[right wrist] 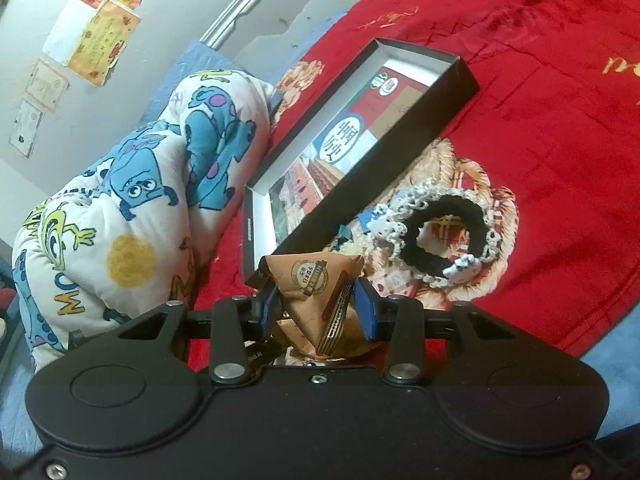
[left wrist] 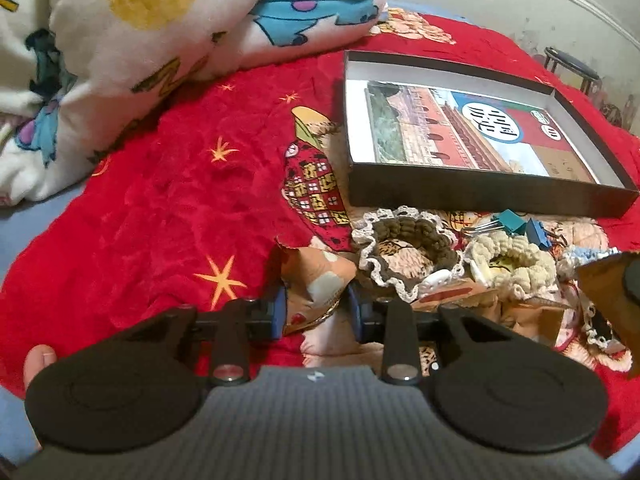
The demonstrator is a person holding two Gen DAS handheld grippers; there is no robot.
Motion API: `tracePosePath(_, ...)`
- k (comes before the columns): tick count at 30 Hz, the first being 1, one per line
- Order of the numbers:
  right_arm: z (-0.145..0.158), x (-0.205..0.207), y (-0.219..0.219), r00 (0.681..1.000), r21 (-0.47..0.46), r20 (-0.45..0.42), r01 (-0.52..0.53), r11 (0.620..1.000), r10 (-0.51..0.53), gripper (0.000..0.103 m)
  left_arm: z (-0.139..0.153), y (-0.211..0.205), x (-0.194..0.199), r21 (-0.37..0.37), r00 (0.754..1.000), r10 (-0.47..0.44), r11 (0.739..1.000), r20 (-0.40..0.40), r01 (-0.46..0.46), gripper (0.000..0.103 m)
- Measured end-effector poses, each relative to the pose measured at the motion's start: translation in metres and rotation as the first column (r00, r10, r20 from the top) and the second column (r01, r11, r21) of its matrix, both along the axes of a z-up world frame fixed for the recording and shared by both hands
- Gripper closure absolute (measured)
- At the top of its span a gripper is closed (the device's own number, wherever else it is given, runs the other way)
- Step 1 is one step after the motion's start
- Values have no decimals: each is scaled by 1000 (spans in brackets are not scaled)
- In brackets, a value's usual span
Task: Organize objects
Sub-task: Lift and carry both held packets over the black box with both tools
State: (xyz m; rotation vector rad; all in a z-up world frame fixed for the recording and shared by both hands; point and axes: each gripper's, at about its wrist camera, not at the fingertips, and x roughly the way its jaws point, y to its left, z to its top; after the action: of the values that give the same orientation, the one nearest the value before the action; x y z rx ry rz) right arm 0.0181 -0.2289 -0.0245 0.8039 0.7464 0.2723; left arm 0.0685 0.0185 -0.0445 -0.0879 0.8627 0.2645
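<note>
Gripping 1 brown packet each, both grippers' jaws clamp snacks low in frame, likely bound for the black box.

A lived-in bedroom at home: a bed spread with a plush red blanket printed with gold stars, a rolled white cartoon-monster quilt, paper certificates stuck on the scuffed grey wall.

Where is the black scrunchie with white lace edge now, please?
In the right wrist view, the black scrunchie lies on the red blanket, right of centre, just beside the long side of the open black box.
</note>
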Motion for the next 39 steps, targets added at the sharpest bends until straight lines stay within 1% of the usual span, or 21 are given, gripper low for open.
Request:
tracePosePath(3,3,-1,2,1000,-6,12,-5,1000,5,64,5,4,-6,-6,1000,29,1000,12,-29,68)
tracePosePath(6,4,0,3,1000,15,12,-18,1000,18,64,13,10,-13,-47,998,43,998,37,-42,68)
tracePosePath(9,4,6,2,998,59,-4,-55,997,56,64,25,10,-20,-46,996,27,999,82,-23,68)
tracePosePath(11,8,13,5,996,42,-6,-88,995,88,65,36,12,-23,-73,994,9,997,113,-1,68)
tracePosePath(13,17,19,4,994,25,19,-105,994,105,65,47,13,-23,-93,990,-15,995,139,28,68)
tracePosePath(16,26,31,-1,994,53,37,-107,993,105,65,62,12,-12,-86,985,-54,994,161,69,68)
tracePosePath(18,33,43,-2,992,53,49,-120,991,117,65,72,13,1,-95,981,-71,991,178,89,68)
tracePosePath(20,42,60,-1,989,29,65,-138,990,136,65,78,13,17,-107,979,-87,988,187,109,68)
tracePosePath(23,55,89,4,979,-33,105,-173,984,176,65,86,9,47,-106,969,-139,981,205,163,68)
tracePosePath(26,58,121,13,966,-99,142,-202,974,215,65,83,5,73,-111,960,-175,973,217,203,68)
tracePosePath(28,51,147,18,966,-128,128,-206,970,222,65,75,-2,92,-83,957,-209,970,202,230,68)
tracePosePath(30,39,168,25,968,-141,110,-208,968,224,65,64,-6,107,-57,960,-211,973,182,224,68)
tracePosePath(31,32,175,27,968,-150,108,-210,966,227,64,60,-7,111,-60,963,-208,973,174,221,68)
tracePosePath(33,20,183,30,967,-167,103,-214,962,233,64,49,-5,117,-75,970,-189,977,154,202,68)
tracePosePath(36,4,189,34,967,-198,73,-227,954,245,64,38,-5,121,-85,975,-193,975,110,203,68)
tracePosePath(39,-5,191,37,964,-229,66,-238,944,259,64,31,-8,121,-69,977,-191,978,92,198,67)
